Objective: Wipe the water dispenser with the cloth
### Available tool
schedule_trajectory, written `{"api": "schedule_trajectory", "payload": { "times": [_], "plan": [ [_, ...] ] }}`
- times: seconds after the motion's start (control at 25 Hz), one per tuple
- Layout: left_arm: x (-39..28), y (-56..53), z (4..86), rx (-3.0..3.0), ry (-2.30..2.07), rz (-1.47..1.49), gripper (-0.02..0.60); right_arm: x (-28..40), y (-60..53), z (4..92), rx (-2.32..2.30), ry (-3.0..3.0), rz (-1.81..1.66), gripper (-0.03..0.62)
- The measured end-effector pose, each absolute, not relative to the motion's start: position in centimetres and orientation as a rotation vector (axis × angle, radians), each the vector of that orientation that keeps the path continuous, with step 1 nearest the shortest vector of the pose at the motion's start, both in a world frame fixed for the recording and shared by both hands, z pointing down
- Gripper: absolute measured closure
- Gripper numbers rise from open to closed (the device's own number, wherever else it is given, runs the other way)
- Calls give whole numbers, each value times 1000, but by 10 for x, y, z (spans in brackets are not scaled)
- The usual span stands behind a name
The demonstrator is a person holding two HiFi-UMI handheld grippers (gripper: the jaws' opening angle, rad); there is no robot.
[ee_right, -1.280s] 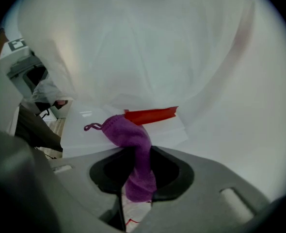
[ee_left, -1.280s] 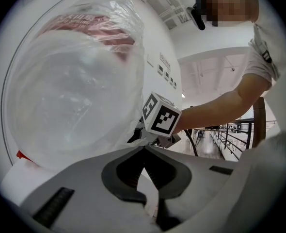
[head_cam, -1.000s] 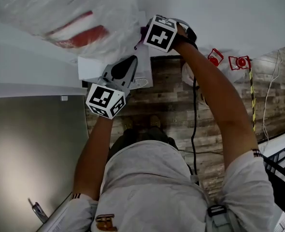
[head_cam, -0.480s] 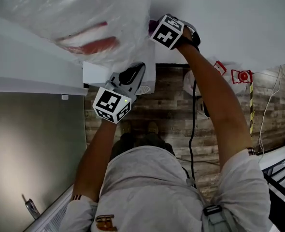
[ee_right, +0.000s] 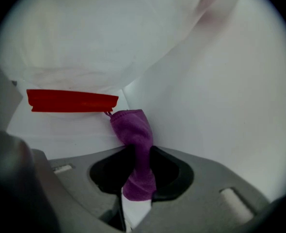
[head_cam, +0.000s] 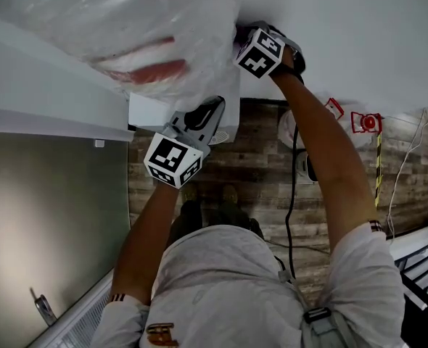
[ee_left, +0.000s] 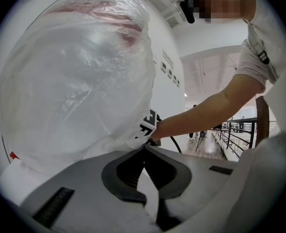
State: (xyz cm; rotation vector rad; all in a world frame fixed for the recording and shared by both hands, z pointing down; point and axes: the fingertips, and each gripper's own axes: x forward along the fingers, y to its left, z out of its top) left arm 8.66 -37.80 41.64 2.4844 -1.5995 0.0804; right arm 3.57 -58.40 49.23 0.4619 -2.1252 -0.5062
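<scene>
1. Against the white side of the water dispenser (ee_right: 60, 125), just beside the end of its red strip (ee_right: 72, 100), lies the purple cloth (ee_right: 133, 132). The right gripper (ee_right: 139, 152) clamps it between closed jaws.
2. Beside the dispenser's top, the left gripper (ee_left: 144, 149) has its jaws together. Their tips sit at the edge of the clear plastic wrap (ee_left: 75, 81); whether they pinch it is unclear.

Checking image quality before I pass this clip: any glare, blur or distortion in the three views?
Head view: soft glare on the steel panel; the cover looks smeared. Left gripper view: fisheye bend, dark corners, sheen on the cover. Right gripper view: dark corners, the white wall washed out, the cloth fairly sharp.
</scene>
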Motion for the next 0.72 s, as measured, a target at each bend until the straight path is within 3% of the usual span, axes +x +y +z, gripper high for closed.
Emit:
{"api": "schedule_trajectory", "payload": {
  "times": [0.32,0.72],
  "plan": [
    [85,-376,417,2480,-1603,58,583,45,-589,486,597,-2134,-620,490],
    [86,-369,408,2533,-1575,51,583,102,-580,449,842,-2205,-482,490]
  ]
}}
